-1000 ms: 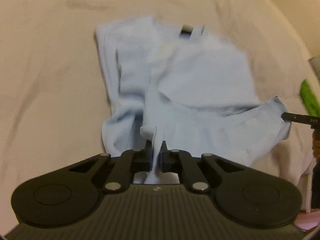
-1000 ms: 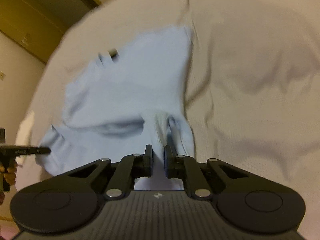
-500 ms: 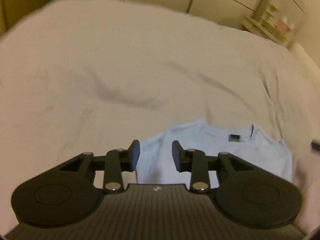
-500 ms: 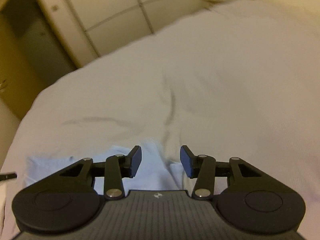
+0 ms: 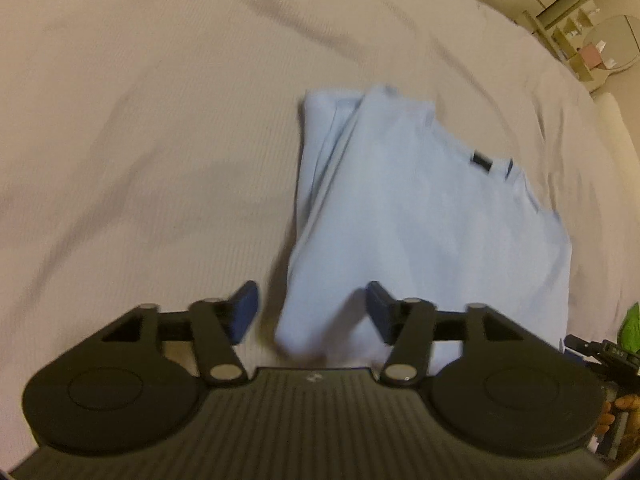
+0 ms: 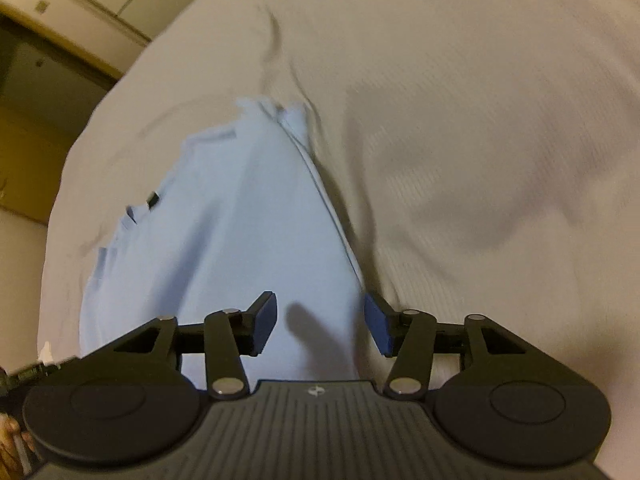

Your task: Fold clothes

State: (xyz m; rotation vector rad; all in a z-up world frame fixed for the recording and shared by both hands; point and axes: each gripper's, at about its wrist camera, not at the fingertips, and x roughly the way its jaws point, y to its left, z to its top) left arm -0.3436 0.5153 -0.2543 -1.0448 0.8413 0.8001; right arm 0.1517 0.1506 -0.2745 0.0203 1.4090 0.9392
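Light blue shirt lies folded on the bed, on a cream ribbed bedspread with shallow creases; collar with a dark label sits on top of the fold, toward the shirt's far right edge in the left wrist view; left gripper is angled down over the shirt's near left corner, jaws opening, corner of cloth between the blue pads but neither pad presses it; right gripper is over the near right edge of the same shirt, jaws opening too, cloth below and between the pads, no grip; frames are motion-blurred; a green object shows at the right rim of the left wrist view, unclear what.
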